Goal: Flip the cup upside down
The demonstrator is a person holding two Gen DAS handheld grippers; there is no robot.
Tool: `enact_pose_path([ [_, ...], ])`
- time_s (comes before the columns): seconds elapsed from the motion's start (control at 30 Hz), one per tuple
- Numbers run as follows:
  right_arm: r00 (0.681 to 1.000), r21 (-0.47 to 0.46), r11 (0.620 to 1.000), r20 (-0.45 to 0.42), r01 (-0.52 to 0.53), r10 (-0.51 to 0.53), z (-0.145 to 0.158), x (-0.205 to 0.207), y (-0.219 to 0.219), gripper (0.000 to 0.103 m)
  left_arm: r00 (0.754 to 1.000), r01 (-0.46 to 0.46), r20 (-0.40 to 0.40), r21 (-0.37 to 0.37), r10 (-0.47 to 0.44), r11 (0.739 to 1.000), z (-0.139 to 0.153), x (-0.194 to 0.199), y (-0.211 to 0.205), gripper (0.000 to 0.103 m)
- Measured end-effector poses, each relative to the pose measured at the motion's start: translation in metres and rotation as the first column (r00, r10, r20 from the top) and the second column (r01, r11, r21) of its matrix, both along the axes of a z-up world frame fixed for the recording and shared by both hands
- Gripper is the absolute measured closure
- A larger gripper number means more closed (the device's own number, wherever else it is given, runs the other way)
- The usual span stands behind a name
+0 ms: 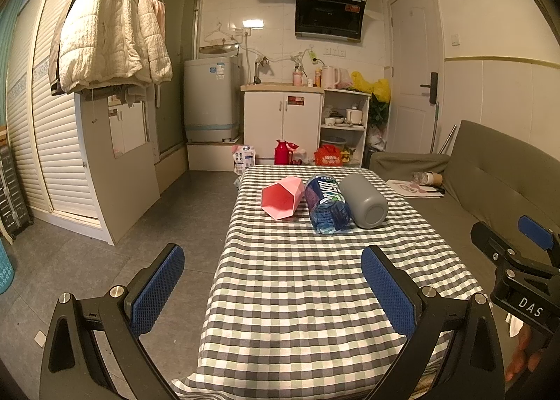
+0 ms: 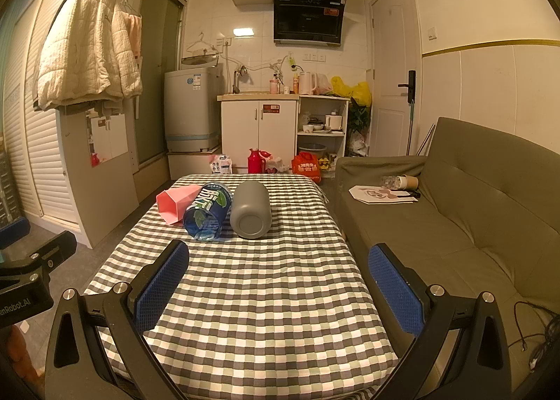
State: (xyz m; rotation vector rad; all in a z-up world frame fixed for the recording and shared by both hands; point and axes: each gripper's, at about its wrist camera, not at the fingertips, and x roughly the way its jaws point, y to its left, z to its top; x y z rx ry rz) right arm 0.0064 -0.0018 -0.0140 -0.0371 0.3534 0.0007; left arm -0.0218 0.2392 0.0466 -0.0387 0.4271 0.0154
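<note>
Three cups lie on their sides in a row on the checked table [image 1: 297, 295]: a pink faceted cup [image 1: 281, 196] with its mouth toward me, a blue printed cup [image 1: 327, 204] and a grey cup [image 1: 364, 200] showing its base. They also show in the right wrist view: pink cup [image 2: 175, 202], blue cup [image 2: 208, 211], grey cup [image 2: 250, 209]. My left gripper [image 1: 273, 288] is open and empty over the table's near left edge. My right gripper [image 2: 278, 289] is open and empty over the near table. Both are well short of the cups.
A grey-green sofa [image 2: 472, 211] runs along the table's right side, with papers and a paper cup [image 2: 409, 183] on it. Cables [image 2: 532, 337] lie on its near seat. The floor [image 1: 140, 260] lies left of the table. Kitchen cabinets [image 1: 281, 123] stand beyond.
</note>
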Motion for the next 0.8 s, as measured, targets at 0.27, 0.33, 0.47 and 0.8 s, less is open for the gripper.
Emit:
enact_pose_path([
  [0.27,0.999,-0.007,1.0,-0.035,-0.007,0.007,0.005,0.009,0.006,0.0,0.999,-0.009,-0.05,-0.021,0.007,1.0,-0.008,0.013,0.004,0.0],
  [0.33,0.998,-0.01,1.0,-0.064,-0.008,0.007,0.007,0.017,0.005,0.0,0.997,-0.004,-0.082,-0.039,0.001,0.999,-0.006,0.024,0.008,0.0],
  [0.47,0.995,0.03,0.999,-0.096,-0.026,0.028,0.017,0.042,-0.002,0.0,0.992,-0.014,-0.125,-0.058,0.007,0.998,0.0,0.056,0.013,0.0],
  [0.8,0.992,0.007,1.0,-0.12,-0.029,0.029,0.016,0.121,-0.009,0.0,0.962,-0.02,-0.273,-0.063,0.002,0.998,-0.019,0.197,0.026,0.0],
])
